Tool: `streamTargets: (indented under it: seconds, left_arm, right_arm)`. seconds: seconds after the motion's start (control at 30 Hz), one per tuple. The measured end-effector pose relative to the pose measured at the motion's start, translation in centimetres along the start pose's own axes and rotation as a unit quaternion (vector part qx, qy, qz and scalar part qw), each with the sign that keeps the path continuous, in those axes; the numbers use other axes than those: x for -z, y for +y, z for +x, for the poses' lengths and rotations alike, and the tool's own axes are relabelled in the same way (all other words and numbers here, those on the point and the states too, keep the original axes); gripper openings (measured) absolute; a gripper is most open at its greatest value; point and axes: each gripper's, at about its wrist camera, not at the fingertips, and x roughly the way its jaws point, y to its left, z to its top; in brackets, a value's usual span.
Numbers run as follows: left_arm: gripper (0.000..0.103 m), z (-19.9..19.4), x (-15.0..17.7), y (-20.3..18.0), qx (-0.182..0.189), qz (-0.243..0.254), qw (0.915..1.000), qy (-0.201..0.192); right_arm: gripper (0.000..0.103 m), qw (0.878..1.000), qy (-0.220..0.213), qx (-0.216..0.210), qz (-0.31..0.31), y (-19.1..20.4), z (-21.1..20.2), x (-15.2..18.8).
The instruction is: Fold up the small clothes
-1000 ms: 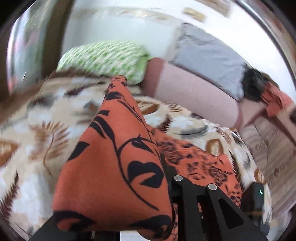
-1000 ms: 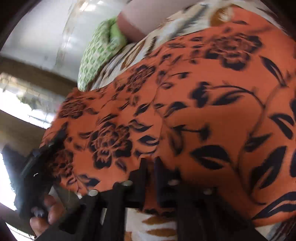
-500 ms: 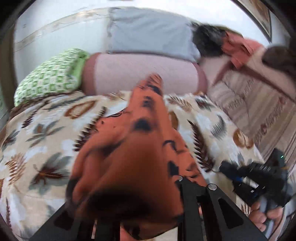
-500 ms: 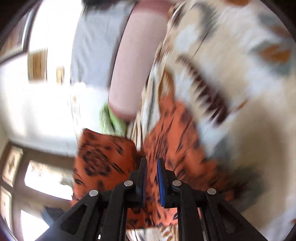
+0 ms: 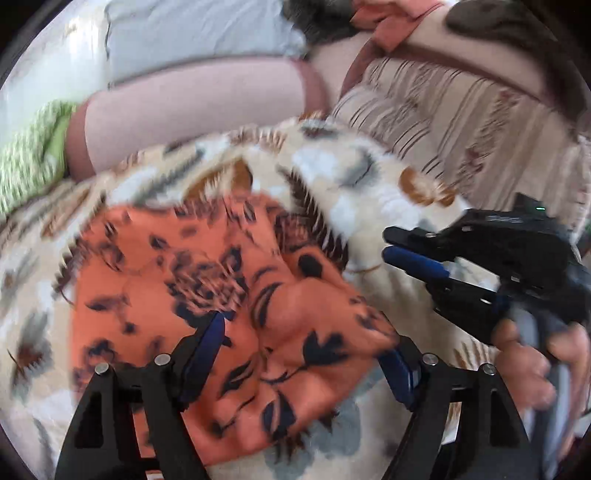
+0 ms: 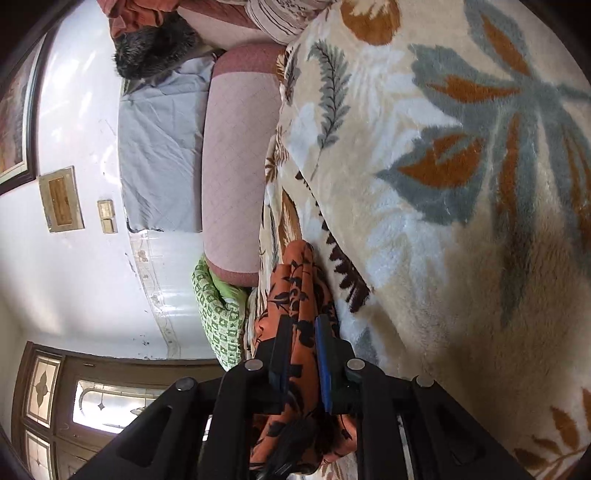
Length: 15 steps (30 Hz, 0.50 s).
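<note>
An orange garment with black flowers [image 5: 207, 295] lies folded on the leaf-patterned blanket [image 5: 369, 177]. My left gripper [image 5: 306, 350] is open, its fingers spread wide over the garment's near edge. My right gripper [image 6: 301, 332] is shut on a fold of the orange garment [image 6: 295, 280], seen edge-on. In the left wrist view the right gripper [image 5: 410, 254] appears at the right, held in a hand, with no cloth visible between its jaws there.
A pink bolster [image 5: 192, 110], a grey pillow [image 5: 192, 33] and a green checked pillow [image 5: 26, 162] lie at the bed's far side. A striped cushion [image 5: 461, 122] sits at the right. A wall and wooden door [image 6: 74, 398] show in the right wrist view.
My left gripper has opened and let go of the garment, which now lies flat on the blanket. The right gripper has swung round and still pinches the cloth.
</note>
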Motion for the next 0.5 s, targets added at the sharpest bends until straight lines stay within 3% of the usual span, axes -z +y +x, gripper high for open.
streamTargets:
  seconds: [0.1,0.17,0.27,0.4,0.5]
  left_arm:
    - [0.084,-3.8,0.2,2.2,-0.026,0.008,0.9983,-0.052]
    - [0.085,-5.1,0.3,4.3,-0.050,-0.009,0.9966,-0.064]
    - [0.085,-6.4,0.7,7.6,-0.088,-0.048,0.9922,-0.073]
    - [0.085,-7.9,1.8,11.0,-0.109,-0.101,0.9855,-0.082]
    - [0.085,-7.3,2.4,12.1,-0.128,-0.116,0.9829,-0.064]
  right_arm:
    - [0.016,0.999,-0.019,-0.016,-0.036,1.6,-0.5,0.6]
    - [0.016,0.997,-0.019,-0.028,-0.069,3.0,-0.6,1.2]
    - [0.016,0.990,-0.002,-0.060,-0.128,5.6,-0.1,2.9]
    - [0.016,0.975,0.023,-0.086,-0.204,8.5,1.0,5.6]
    - [0.016,0.968,0.038,-0.096,-0.229,9.6,1.9,7.1]
